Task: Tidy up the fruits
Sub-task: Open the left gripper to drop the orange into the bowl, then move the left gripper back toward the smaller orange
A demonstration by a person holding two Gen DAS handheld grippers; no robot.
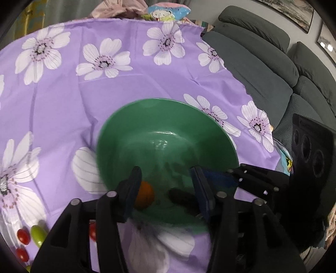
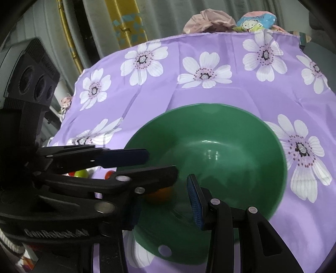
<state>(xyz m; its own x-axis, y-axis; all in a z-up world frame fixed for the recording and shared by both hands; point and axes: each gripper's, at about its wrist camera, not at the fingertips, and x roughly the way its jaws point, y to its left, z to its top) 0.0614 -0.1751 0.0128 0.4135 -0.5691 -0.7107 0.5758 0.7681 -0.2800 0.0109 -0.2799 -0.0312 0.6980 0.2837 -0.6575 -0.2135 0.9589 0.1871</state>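
Left tongs [image 1: 166, 189] open over the green bowl's [image 1: 168, 117] near edge, orange fruit [image 1: 145, 197] loose against the left pad. Right tongs [image 2: 161, 201] part-open, empty, same spot. Remaining cherry tomatoes [image 1: 23, 236] and green fruit [image 1: 37, 235] lie left on the tabletop [image 1: 63, 100], nearer the left hand.

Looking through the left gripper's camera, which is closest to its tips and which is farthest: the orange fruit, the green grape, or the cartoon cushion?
From the left gripper:
1. Orange fruit, inside the green bowl, right beside the left-hand finger.
2. Green grape, on the purple cloth at lower left, among red tomatoes.
3. Cartoon cushion, beyond the cloth's far edge, at the top.
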